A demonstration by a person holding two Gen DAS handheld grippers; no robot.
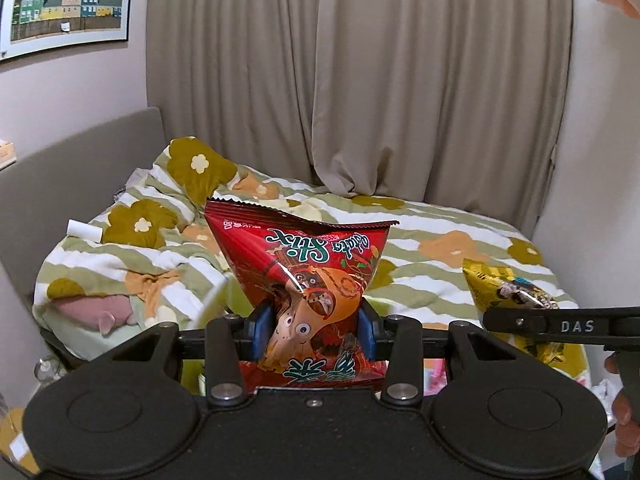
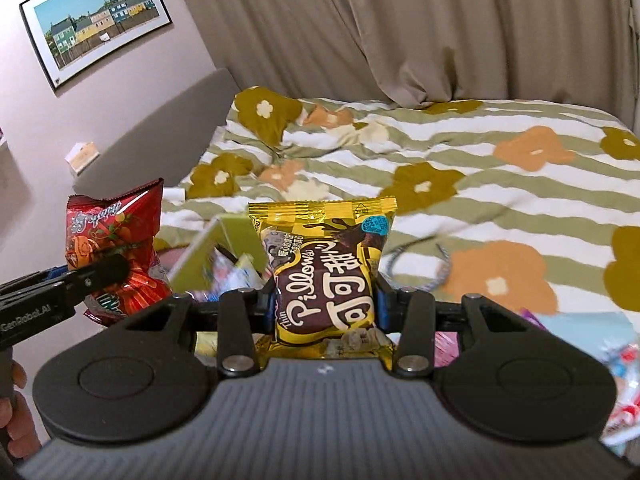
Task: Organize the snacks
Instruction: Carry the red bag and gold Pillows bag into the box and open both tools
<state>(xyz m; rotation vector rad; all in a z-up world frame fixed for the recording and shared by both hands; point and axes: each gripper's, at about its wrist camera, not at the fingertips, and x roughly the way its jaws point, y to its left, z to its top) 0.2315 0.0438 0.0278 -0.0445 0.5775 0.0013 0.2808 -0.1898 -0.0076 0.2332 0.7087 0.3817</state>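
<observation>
The red snack bag point(image 1: 304, 280) is clamped upside down in the left gripper point(image 1: 312, 336). The jaws are closed to roughly the bag's pinched width, with the blue pads point(image 1: 366, 332) pressing into its lower half, and the film puckers inward at the grip. The serrated seal edge stands free above, creased.

The yellow Pillows cocoa snack bag point(image 2: 324, 276) is clamped in the same manner in the right gripper point(image 2: 326, 304): jaws drawn in on both side edges, printed face toward the camera, top seal flat and upright.

Both bags are held in the air in front of the bed point(image 2: 500, 92), carried by nothing but the grippers. In the right wrist view the red bag point(image 2: 116, 248) sits to the left of the yellow bag, near but apart from it.

Handling judgement: both bags appear light, air-filled and soft, with slick foil film and brittle contents. Grip across the body or on the flat seal. Excess squeeze may crush the contents or burst a seam; too little allows slip.

Below the grippers lie a green box point(image 2: 216, 252) with a raised flap and further loose wrappers point(image 2: 624, 364), blurred. A striped floral duvet point(image 1: 440, 232) covers the bed, beige curtains point(image 1: 360, 72) hang behind it, and a framed picture point(image 2: 96, 24) hangs on the wall.
</observation>
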